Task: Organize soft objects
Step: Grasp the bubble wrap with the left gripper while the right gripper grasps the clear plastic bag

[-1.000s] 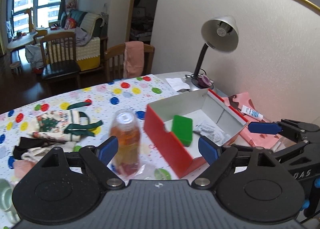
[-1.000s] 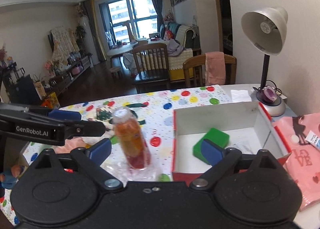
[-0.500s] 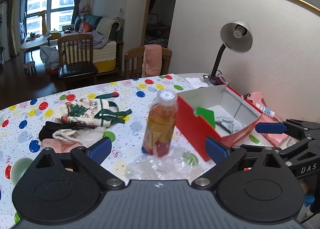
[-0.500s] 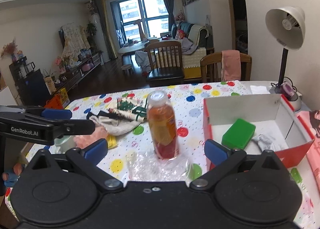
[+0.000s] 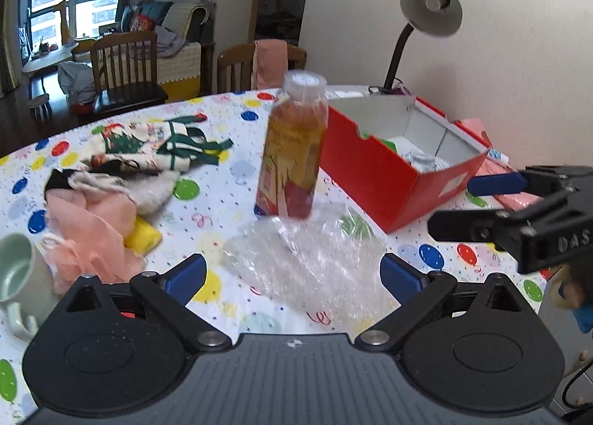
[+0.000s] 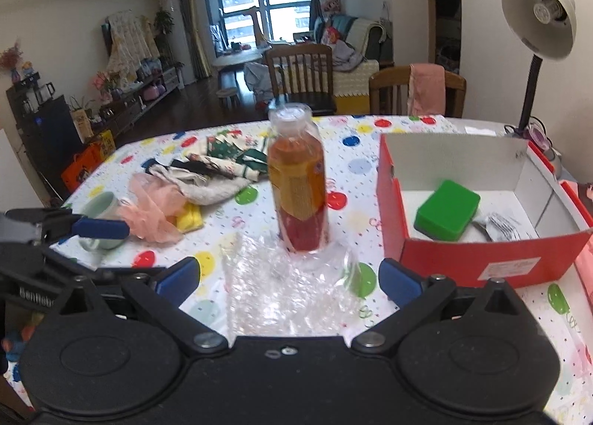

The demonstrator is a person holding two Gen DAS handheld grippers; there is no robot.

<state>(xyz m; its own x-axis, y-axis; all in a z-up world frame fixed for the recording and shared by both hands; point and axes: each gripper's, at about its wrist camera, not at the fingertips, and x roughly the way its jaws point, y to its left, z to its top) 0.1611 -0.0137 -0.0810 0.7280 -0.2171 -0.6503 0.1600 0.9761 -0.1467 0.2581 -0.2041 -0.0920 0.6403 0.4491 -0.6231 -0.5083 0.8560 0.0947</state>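
A red box [image 6: 481, 258] with white inside holds a green sponge [image 6: 447, 210] and a crumpled silver wrapper [image 6: 500, 226]; it also shows in the left wrist view [image 5: 374, 173]. A pile of soft things lies at the left: pink mesh puff [image 5: 92, 224], yellow sponge [image 5: 142, 236], fluffy cloth [image 5: 148, 187], patterned green cloth [image 5: 155, 139]. A clear bubble-wrap sheet [image 6: 285, 284] lies just ahead of both grippers. My left gripper [image 5: 292, 276] and right gripper [image 6: 289, 276] are open and empty.
A juice bottle [image 6: 298, 180] stands upright between the pile and the box, on the bubble wrap's far edge. A pale green mug [image 5: 18, 276] sits at the left. A desk lamp [image 6: 537, 24] and pink bag [image 5: 478, 132] are behind the box. Chairs stand past the table's far edge.
Both grippers have pulled back from the box and bottle, toward the near table edge; the bubble wrap and the soft pile have come into view. Both stay open and empty.
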